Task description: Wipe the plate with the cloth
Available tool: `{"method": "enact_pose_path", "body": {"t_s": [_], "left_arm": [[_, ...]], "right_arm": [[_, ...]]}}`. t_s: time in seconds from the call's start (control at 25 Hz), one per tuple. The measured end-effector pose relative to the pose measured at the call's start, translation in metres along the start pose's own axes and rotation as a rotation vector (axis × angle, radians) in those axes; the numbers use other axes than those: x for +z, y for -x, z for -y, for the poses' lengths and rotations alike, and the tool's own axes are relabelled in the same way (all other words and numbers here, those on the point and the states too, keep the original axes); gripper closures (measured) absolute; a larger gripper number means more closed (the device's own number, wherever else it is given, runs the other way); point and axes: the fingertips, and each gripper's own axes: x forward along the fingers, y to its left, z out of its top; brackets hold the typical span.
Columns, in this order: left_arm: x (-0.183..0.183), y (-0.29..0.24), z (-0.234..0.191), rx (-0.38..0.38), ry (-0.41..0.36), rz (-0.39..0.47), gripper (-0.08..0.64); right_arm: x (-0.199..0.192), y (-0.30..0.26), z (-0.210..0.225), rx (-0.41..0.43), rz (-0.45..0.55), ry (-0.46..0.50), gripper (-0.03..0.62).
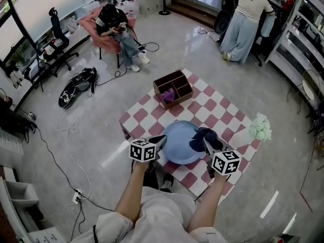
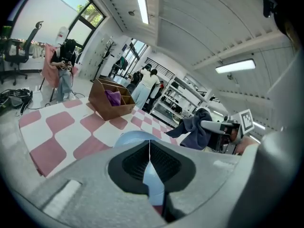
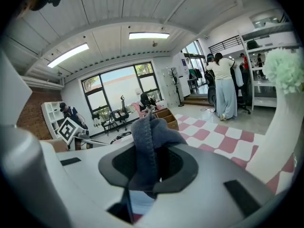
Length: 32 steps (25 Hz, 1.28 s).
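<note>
A round blue plate (image 1: 177, 147) lies on the pink-and-white checked table (image 1: 223, 110), at the near edge. My left gripper (image 1: 163, 139) is at the plate's left rim; in the left gripper view its pads meet, so the left gripper (image 2: 149, 144) is shut, and the plate (image 2: 133, 137) shows just beyond and below the tips. My right gripper (image 1: 206, 142) is over the plate's right side, shut on a dark blue cloth (image 1: 202, 134). In the right gripper view the cloth (image 3: 149, 139) sticks up from between the jaws. The cloth (image 2: 194, 129) hangs bunched.
A brown divided box (image 1: 173, 87) with a purple item (image 1: 168, 96) stands at the table's far side. A pale green fluffy thing (image 1: 260, 127) sits at the right edge. People, chairs and cables are on the floor around the table.
</note>
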Motion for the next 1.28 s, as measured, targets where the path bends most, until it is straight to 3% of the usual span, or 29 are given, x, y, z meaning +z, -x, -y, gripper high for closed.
{"method": "enact_pose_path", "body": {"t_s": [0.28, 0.52, 0.76, 0.96, 1.16, 1.28], "left_arm": [[-0.003, 0.004, -0.014, 0.0, 0.022, -0.006, 0.548], [0.005, -0.016, -0.023, -0.017, 0.091, 0.008, 0.537], [-0.002, -0.036, -0.051, 0.06, 0.084, -0.071, 0.471], [-0.006, -0.061, -0.074, 0.036, 0.131, -0.158, 0.469], [-0.017, -0.085, -0.084, 0.014, 0.115, -0.281, 0.469], [-0.02, -0.101, -0.085, -0.018, 0.152, -0.304, 0.469]], "right_arm": [[-0.01, -0.024, -0.004, 0.017, -0.044, 0.011, 0.497], [-0.007, -0.04, -0.013, 0.026, -0.067, 0.042, 0.497], [-0.022, -0.049, -0.003, -0.008, -0.135, 0.047, 0.497], [-0.026, -0.065, 0.021, -0.079, -0.112, -0.013, 0.497], [-0.027, -0.075, 0.029, -0.08, -0.096, -0.07, 0.497], [-0.029, -0.082, 0.035, -0.075, -0.029, -0.186, 0.497]]}}
